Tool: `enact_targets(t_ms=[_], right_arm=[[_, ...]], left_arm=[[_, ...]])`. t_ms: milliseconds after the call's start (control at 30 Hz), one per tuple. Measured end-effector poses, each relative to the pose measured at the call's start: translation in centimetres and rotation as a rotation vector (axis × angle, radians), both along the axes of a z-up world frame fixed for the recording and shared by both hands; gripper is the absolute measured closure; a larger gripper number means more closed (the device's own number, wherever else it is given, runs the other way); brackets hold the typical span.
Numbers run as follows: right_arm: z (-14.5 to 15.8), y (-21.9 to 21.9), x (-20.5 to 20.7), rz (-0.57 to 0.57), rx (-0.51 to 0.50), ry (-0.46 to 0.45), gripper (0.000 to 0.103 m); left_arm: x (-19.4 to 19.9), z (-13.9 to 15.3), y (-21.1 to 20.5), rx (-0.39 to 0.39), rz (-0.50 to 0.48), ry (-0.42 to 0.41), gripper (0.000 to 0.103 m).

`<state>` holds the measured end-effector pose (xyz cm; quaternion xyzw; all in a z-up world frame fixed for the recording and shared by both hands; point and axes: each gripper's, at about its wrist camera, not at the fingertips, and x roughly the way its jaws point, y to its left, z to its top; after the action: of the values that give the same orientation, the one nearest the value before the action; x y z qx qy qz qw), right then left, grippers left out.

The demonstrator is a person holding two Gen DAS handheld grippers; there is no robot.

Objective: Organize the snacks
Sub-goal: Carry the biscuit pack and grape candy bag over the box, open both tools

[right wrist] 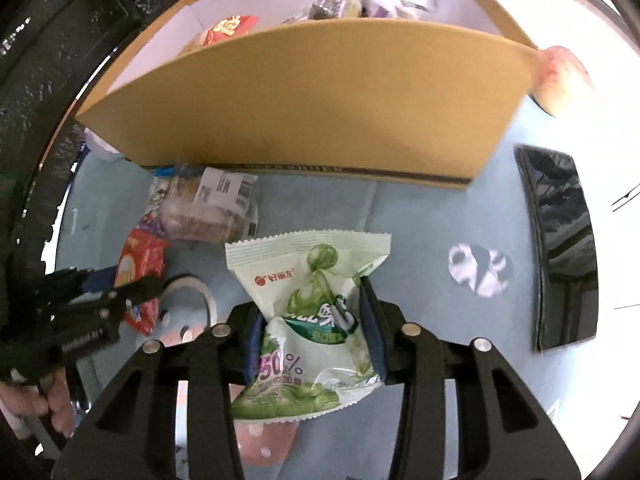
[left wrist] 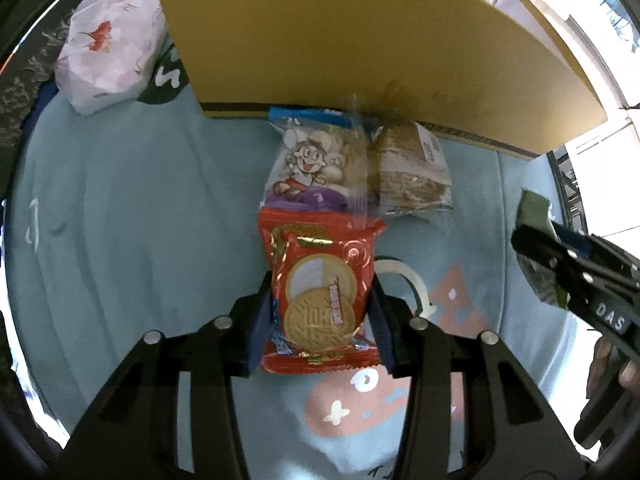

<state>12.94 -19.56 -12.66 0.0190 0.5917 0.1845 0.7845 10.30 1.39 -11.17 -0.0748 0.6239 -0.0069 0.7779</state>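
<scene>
My left gripper (left wrist: 322,286) is shut on a red biscuit packet (left wrist: 320,308), pinched between both pads above the light blue cloth (left wrist: 140,220). Just beyond it, against the cardboard box (left wrist: 360,40), lie a cartoon-printed snack bag (left wrist: 308,168) and a brown cake packet (left wrist: 412,176). My right gripper (right wrist: 312,304) is shut on a white and green snack packet (right wrist: 316,312), whose sides crumple between the pads. The box (right wrist: 304,100) stands open behind it with several snacks inside (right wrist: 228,28). Each gripper shows at the edge of the other's view: the right (left wrist: 560,264), the left (right wrist: 100,300).
A white floral bag (left wrist: 108,48) sits left of the box. A black flat slab (right wrist: 560,248) lies on the cloth at the right, and a peach-coloured round thing (right wrist: 560,80) rests by the box's right corner. A person's hand (right wrist: 36,400) grips the left handle.
</scene>
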Motion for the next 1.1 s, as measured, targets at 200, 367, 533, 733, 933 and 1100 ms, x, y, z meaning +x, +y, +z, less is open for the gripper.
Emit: enact_targets(t_ms=[200, 367, 533, 733, 933, 1100], right_arm=[[2.2, -1.2, -0.6, -0.007, 0.024, -0.027, 0.060], [8.3, -2.0, 1.4, 0.009, 0.069, -0.165, 0.060], [12.5, -2.3, 3.0, 0.011, 0.109, -0.265, 0.060], [14.0, -0.9, 4.6, 0.024, 0.128, -0.319, 0.060], [13.5, 1.0, 8.7, 0.011, 0.121, -0.334, 0.060], [11.6, 1.8, 12.0, -0.031, 0.074, -0.308, 0.058]], left_arm=[[-0.2, 3.0, -0.8, 0.001, -0.036, -0.050, 0.059], [1.0, 8.6, -1.3, -0.017, -0.066, -0.178, 0.059], [2.9, 12.5, -1.7, -0.021, -0.067, -0.279, 0.059], [4.9, 13.5, -1.8, -0.021, -0.065, -0.309, 0.059], [9.3, 14.2, -1.7, -0.023, -0.051, -0.338, 0.059], [12.8, 12.7, -1.8, -0.007, -0.036, -0.314, 0.058]])
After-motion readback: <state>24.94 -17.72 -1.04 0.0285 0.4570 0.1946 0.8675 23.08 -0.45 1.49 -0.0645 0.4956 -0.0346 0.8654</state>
